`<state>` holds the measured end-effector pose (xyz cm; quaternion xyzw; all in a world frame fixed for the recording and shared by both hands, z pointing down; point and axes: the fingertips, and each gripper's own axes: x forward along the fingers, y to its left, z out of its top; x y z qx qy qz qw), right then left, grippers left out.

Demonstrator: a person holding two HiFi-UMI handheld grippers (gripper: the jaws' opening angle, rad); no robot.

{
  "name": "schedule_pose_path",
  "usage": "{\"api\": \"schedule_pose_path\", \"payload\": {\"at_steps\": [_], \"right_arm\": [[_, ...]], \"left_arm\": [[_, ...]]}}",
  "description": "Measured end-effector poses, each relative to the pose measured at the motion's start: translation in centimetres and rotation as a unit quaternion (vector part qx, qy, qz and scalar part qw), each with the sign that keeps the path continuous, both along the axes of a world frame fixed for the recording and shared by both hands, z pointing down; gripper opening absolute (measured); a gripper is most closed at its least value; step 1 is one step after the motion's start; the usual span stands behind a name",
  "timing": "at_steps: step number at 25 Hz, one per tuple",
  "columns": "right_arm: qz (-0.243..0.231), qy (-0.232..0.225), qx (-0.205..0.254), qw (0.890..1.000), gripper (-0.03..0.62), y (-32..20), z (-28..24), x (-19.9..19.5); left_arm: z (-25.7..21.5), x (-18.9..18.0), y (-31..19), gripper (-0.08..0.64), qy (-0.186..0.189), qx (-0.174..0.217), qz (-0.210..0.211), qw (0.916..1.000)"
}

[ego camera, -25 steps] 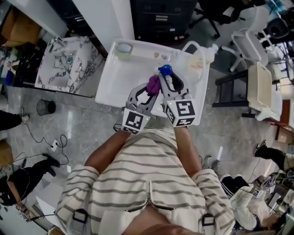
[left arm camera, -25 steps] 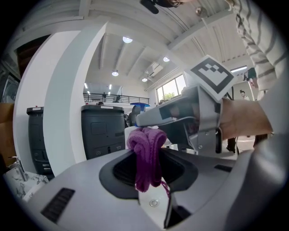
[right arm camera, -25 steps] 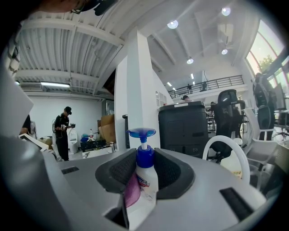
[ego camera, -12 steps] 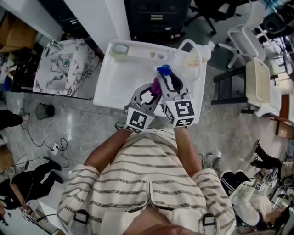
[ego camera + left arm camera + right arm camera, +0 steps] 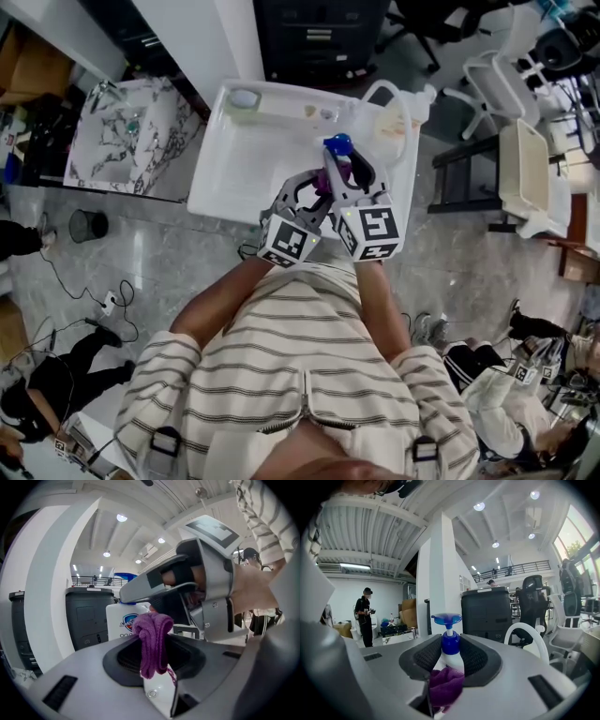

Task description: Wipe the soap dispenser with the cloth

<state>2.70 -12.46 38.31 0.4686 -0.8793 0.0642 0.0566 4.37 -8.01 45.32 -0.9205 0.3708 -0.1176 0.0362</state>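
Note:
The soap dispenser (image 5: 337,145) is a white bottle with a blue pump, standing over the white table (image 5: 244,159). My right gripper (image 5: 347,171) is shut on its body, and in the right gripper view the bottle (image 5: 449,645) stands upright between the jaws. My left gripper (image 5: 322,186) is shut on a bunched purple cloth (image 5: 324,178). The cloth (image 5: 152,639) hangs from the left jaws, right in front of the bottle's labelled side (image 5: 123,620). In the right gripper view the cloth (image 5: 444,687) lies against the bottle's lower front.
A pale round container (image 5: 246,99) and a white jug with a looped handle (image 5: 401,105) stand at the table's far edge. A marble sink (image 5: 127,139) lies left, a black cabinet (image 5: 323,37) behind, white chairs (image 5: 530,178) right. People stand around the room's edges.
My left gripper has moved the cloth right, closer along the bottle beside my right gripper. The right gripper and the bottle have stayed put.

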Motion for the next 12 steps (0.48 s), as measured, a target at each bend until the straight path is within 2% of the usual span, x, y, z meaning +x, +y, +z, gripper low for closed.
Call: {"api": "schedule_pose_path", "payload": {"at_steps": [12], "right_arm": [[0.000,-0.008,-0.006,1.000,0.132,0.5,-0.3,0.8]], "left_arm": [[2.6,0.4,0.3,0.121,-0.017,-0.028,0.005,0.9995]]}}
